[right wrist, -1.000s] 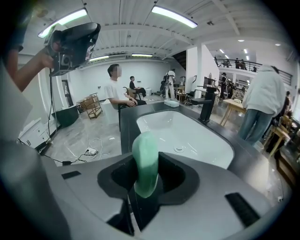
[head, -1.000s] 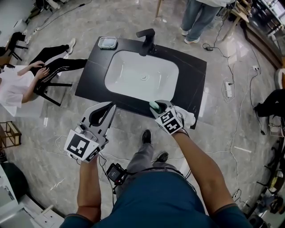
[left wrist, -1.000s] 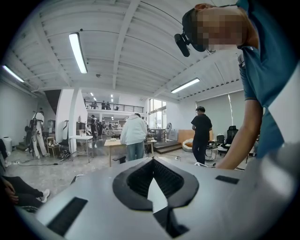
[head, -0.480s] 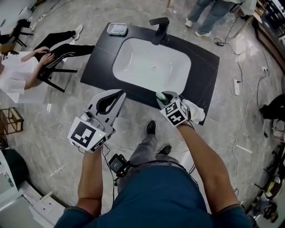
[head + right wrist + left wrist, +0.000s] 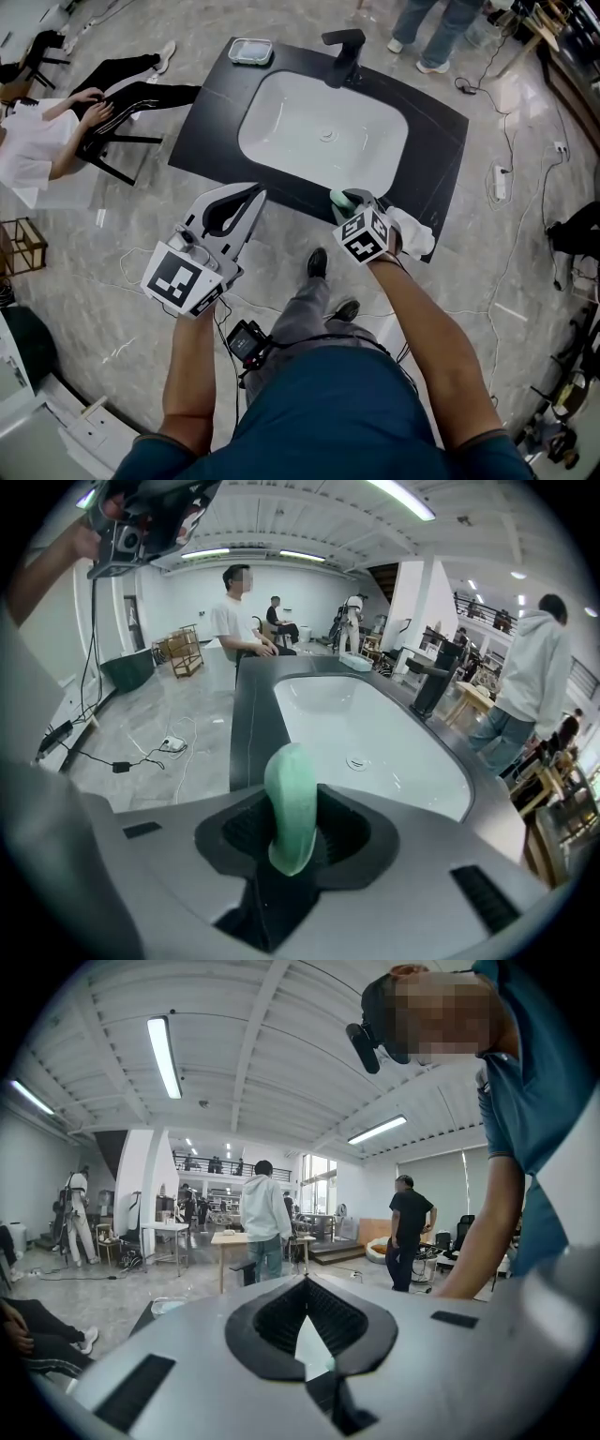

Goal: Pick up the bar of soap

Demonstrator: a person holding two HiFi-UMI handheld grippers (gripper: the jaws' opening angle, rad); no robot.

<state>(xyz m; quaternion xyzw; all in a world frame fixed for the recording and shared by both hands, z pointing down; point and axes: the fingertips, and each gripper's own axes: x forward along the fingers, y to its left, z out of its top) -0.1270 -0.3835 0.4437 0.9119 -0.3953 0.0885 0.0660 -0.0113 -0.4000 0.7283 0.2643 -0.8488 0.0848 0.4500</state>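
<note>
Soap bar (image 5: 292,808), pale green, is off the worktop (image 5: 433,159), standing on edge between the jaws of the right tool.

From the left, a seated person (image 5: 42,150) is on a chair well clear of the dark worktop. Nearer me, the left tool (image 5: 257,191) is held over the floor just short of the worktop's front edge; its tips are pressed together with nothing between them. A small clear tray (image 5: 250,51) sits at the worktop's back left corner. The white basin (image 5: 309,117) fills the middle, with a black faucet (image 5: 342,43) behind it. The right tool (image 5: 347,202) hangs over the front edge by the basin's rim, tilted downward and clenched on the bar. A white cloth (image 5: 414,234) lies just beside that hand. Another person's legs (image 5: 433,28) stand beyond the worktop.
</note>
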